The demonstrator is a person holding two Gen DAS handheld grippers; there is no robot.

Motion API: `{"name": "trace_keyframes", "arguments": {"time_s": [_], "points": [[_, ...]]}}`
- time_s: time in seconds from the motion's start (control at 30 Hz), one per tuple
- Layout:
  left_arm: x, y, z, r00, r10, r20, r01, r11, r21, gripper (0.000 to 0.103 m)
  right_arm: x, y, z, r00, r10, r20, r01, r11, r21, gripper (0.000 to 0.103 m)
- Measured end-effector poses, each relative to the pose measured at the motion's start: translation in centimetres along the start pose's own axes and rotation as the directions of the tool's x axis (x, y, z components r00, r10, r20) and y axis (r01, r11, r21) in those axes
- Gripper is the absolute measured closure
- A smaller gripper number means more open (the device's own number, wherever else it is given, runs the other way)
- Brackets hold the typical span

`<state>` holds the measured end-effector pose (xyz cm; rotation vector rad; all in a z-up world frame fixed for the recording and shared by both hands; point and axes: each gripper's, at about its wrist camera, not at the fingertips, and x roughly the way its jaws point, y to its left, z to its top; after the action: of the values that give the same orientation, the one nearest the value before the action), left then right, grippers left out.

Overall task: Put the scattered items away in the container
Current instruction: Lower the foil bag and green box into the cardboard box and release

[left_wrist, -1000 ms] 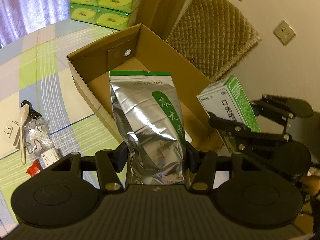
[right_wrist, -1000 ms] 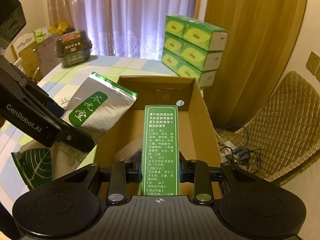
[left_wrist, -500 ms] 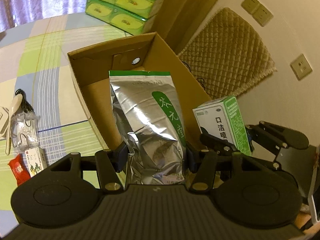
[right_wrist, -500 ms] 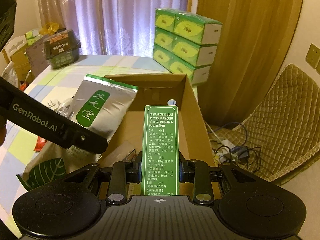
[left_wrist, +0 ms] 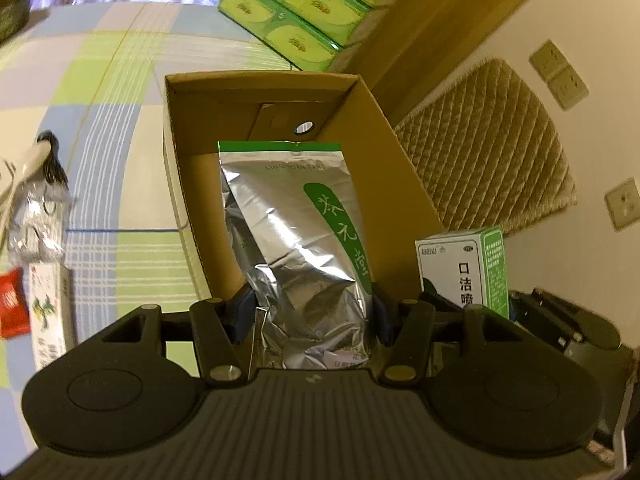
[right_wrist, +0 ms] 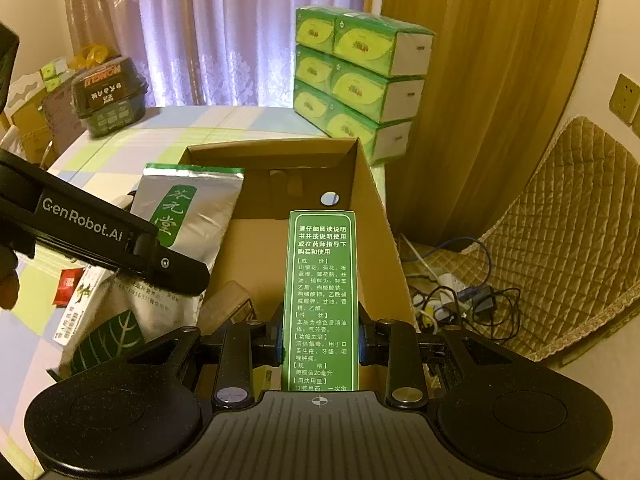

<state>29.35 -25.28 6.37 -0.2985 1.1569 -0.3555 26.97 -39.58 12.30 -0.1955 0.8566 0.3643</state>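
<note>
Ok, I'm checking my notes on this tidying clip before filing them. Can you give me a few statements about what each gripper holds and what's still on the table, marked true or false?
1. The left gripper is shut on the silver tea pouch. True.
2. The right gripper is open and holds nothing. False: it is shut on the green medicine box.
3. The cardboard box has its top open. True.
4. The stacked tissue packs lie inside the cardboard box. False: they stand on the table behind it.
5. A red packet lies on the tablecloth outside the box. True.
</note>
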Motion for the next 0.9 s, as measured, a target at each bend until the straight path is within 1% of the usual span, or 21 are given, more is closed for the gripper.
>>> {"name": "trace_keyframes", "arguments": {"time_s": [0.17, 0.37, 0.6, 0.63, 0.73, 0.9], "points": [[0.6, 0.2, -0.4, 1.000, 0.024, 0.014, -0.024, 0.999, -0.039, 0.051, 0.2, -0.1, 0.0, 1.000, 0.002, -0.001, -0.002, 1.000, 0.001, 0.070], [1.0, 0.3, -0.6, 0.999, 0.031, 0.035, -0.028, 0.996, -0.079, 0.052, 0.7, -0.2, -0.2, 1.000, 0.001, -0.008, -0.001, 1.000, 0.002, 0.070], [1.1, 0.4, -0.7, 0.999, 0.031, 0.036, -0.028, 0.997, -0.070, 0.051, 1.1, -0.3, -0.6, 1.000, 0.003, -0.016, -0.003, 1.000, 0.007, 0.070], [1.0, 0.4, -0.7, 0.999, 0.033, 0.042, -0.030, 0.997, -0.073, 0.050, 1.1, -0.3, -0.6, 1.000, 0.003, -0.017, -0.003, 1.000, 0.007, 0.070], [0.4, 0.4, -0.7, 0.996, 0.046, 0.077, -0.041, 0.997, -0.064, 0.055, 1.2, -0.3, -0.7, 1.000, 0.005, -0.021, -0.005, 1.000, 0.007, 0.070], [-0.5, 0.8, -0.5, 0.994, 0.051, 0.101, -0.046, 0.997, -0.056, 0.055, 1.4, 0.1, -0.9, 1.000, 0.013, -0.028, -0.013, 1.000, 0.005, 0.070]]}}
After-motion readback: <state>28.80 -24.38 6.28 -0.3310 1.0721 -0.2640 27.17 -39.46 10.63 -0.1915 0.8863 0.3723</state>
